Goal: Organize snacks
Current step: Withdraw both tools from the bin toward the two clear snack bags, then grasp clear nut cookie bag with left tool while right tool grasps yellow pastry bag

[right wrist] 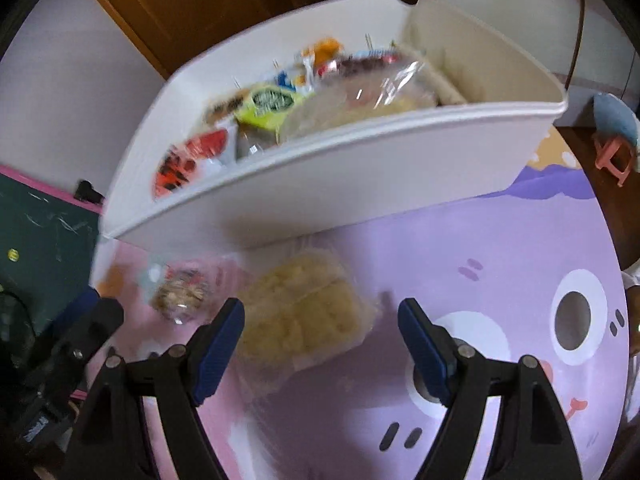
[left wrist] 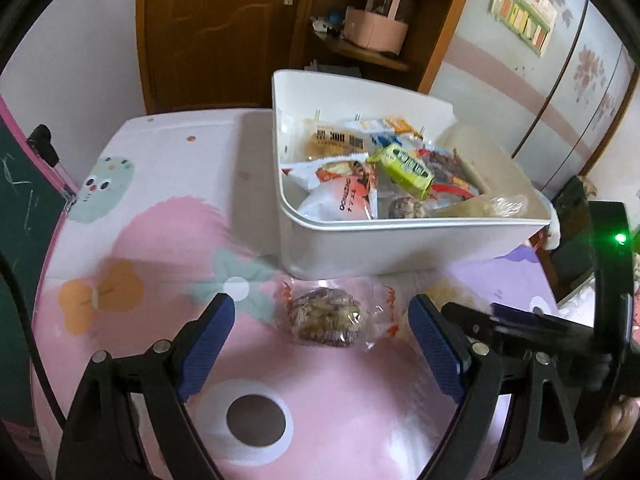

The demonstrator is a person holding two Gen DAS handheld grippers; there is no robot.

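Observation:
A white bin stands on the table and holds several wrapped snacks; it also shows in the right wrist view. A brown nut cake in clear wrap lies on the table in front of the bin, between the open jaws of my left gripper. A yellow bread in clear wrap lies in front of the bin, partly between the open jaws of my right gripper. The nut cake also shows at the left in the right wrist view. Both grippers are empty.
The table has a pink and purple cartoon cover. A green chalkboard stands at the left. A wooden door and shelf are behind the table. The right gripper's body sits close at the left gripper's right.

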